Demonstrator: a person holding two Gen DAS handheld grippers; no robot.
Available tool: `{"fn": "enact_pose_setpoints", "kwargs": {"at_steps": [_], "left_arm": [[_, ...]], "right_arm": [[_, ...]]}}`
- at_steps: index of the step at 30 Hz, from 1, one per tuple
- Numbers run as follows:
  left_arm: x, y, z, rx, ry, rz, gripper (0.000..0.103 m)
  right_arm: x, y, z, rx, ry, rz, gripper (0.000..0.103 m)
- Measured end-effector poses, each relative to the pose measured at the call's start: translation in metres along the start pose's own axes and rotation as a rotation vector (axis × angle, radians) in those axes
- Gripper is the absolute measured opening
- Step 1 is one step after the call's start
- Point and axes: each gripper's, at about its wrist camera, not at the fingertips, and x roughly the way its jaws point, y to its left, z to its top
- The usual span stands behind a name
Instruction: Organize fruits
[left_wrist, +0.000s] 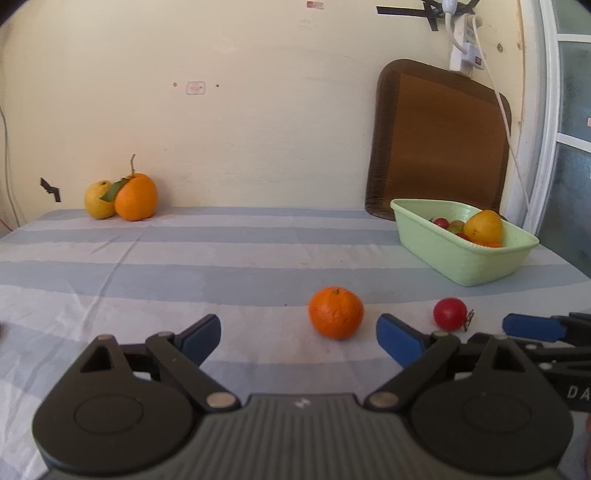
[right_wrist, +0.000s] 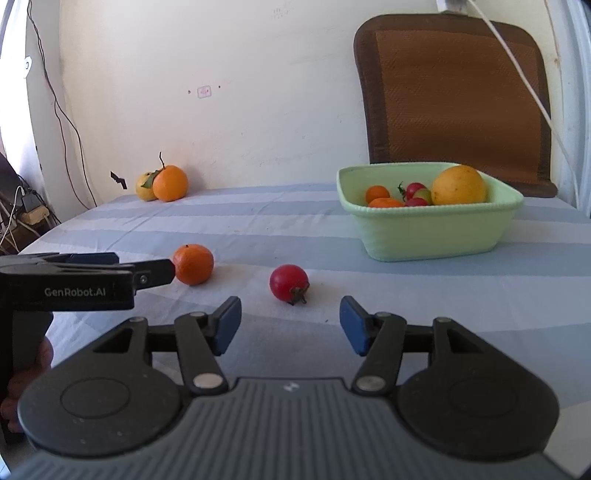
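Note:
A small orange mandarin (left_wrist: 336, 312) lies on the striped cloth just ahead of my open left gripper (left_wrist: 298, 338), slightly right of its middle. A red tomato (right_wrist: 288, 283) lies just ahead of my open right gripper (right_wrist: 290, 325); it also shows in the left wrist view (left_wrist: 450, 313). The mandarin also shows in the right wrist view (right_wrist: 193, 264), next to the tip of the left gripper. A green basket (right_wrist: 428, 230) at the right holds a large yellow-orange fruit (right_wrist: 458, 185), small mandarins and tomatoes. Both grippers are empty.
A large orange with a leaf (left_wrist: 136, 197) and a yellow pear (left_wrist: 99, 199) stand together at the back left by the wall. A brown mat (left_wrist: 439, 144) leans on the wall behind the basket (left_wrist: 461, 254). A white cable hangs at the right.

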Motion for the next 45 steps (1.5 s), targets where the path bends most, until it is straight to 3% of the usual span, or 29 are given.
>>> {"fn": "enact_pose_setpoints", "kwargs": {"at_steps": [8,26,31,35,38,42,45], "left_arm": [[-0.004,-0.001,-0.002,0.002,-0.018,0.034,0.095],[-0.018,-0.018,-0.007,0.088,-0.130,0.133,0.103],[-0.030,-0.020,-0.012,0.107,-0.202,0.141,0.103],[-0.040,-0.014,-0.014,0.071,-0.258,0.144,0.103],[-0.038,-0.007,-0.012,0.031,-0.239,0.165,0.103],[-0.037,-0.006,-0.012,0.033,-0.238,0.157,0.103],[-0.041,-0.010,-0.014,0.053,-0.255,0.156,0.103]], "right_arm": [[-0.004,-0.003,-0.002,0.015,-0.026,-0.005,0.068],[-0.011,-0.009,-0.004,0.072,-0.068,-0.009,0.069],[-0.014,-0.009,-0.005,0.078,-0.080,-0.012,0.070],[-0.015,-0.010,-0.005,0.081,-0.085,-0.016,0.071],[-0.015,-0.009,-0.005,0.085,-0.089,-0.023,0.071],[-0.016,-0.007,-0.002,0.094,-0.126,-0.060,0.071],[-0.021,0.000,-0.001,0.088,-0.219,-0.132,0.071]]}}
